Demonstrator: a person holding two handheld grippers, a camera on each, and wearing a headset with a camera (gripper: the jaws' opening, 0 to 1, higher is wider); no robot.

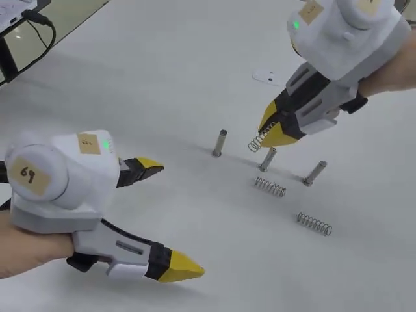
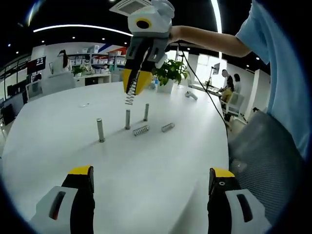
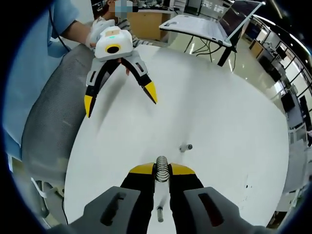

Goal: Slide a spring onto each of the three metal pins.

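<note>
- The left gripper sits nearest, low in the head view, held in a hand over the white table. Its yellow-tipped jaws are spread wide with nothing between them, and its own view shows the same.
- The right gripper reaches in from the upper right of the head view, with its jaws pinched on one end of a spring. In the right gripper view the coil sits squarely between the yellow tips.
- The rest of that spring hangs free below the tips — close to the top of the middle pin, but not on it. In the left gripper view its lower end hovers just above that pin. I cannot tell whether the two are truly in line.
- Three metal pins stand upright in a row on the table: the first pin, the middle pin, and the third pin. All three are bare.
- A loose spring lies flat just in front of the middle pin. A second loose spring lies nearer the camera, in front of the third pin.
- A small flat white object lies on the table beyond the pins, well apart from them.
</note>
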